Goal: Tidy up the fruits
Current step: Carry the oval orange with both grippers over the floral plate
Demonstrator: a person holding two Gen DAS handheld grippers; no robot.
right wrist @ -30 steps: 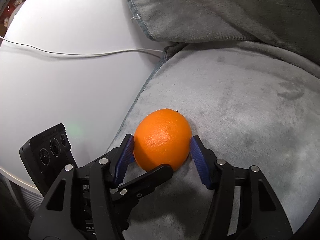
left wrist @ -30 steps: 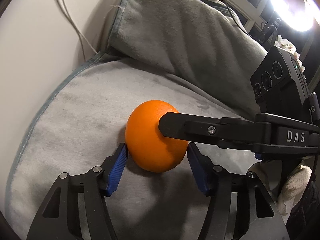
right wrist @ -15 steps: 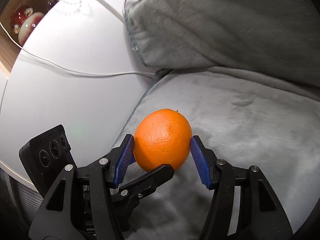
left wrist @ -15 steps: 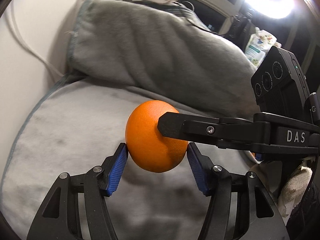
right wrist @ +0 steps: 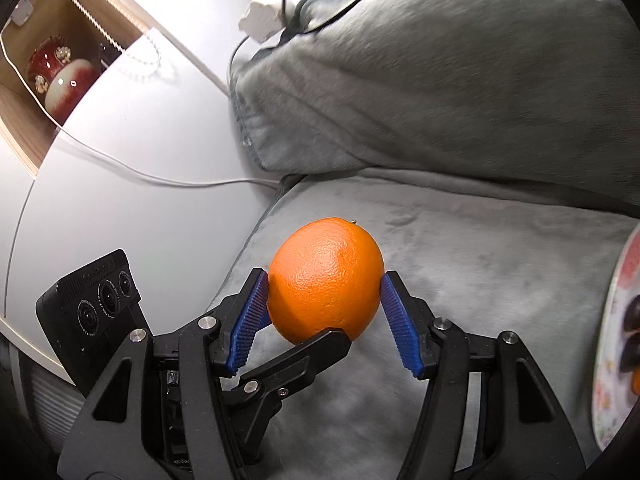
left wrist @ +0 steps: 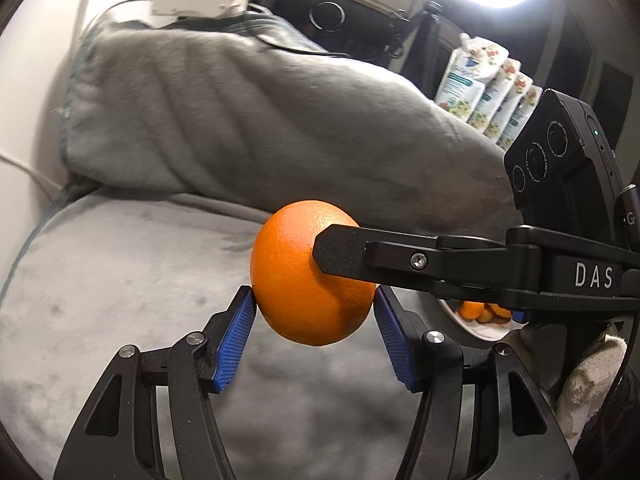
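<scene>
A single orange [left wrist: 292, 280] hangs in the air above a grey cushion [left wrist: 120, 280], held by both grippers at once. In the left wrist view, my left gripper [left wrist: 313, 296] is shut on it, blue pads pressing its left and right sides. One black finger of the right gripper [left wrist: 344, 252] reaches in from the right and lies against the orange's upper right. In the right wrist view, the orange [right wrist: 324, 276] sits between the blue pads of my right gripper [right wrist: 325, 282], with a left-gripper finger [right wrist: 316, 350] under it.
A patterned plate [right wrist: 612, 320] with dark and orange fruit sits at the right edge, and shows behind the right gripper's arm as plate [left wrist: 472, 328]. A big grey pillow [left wrist: 240, 120] lies behind. A white table [right wrist: 140, 140] with a cable is at the left.
Both grippers have risen with the orange still held between them. The cushion has dropped away below, and the plate has come into view at the right.
</scene>
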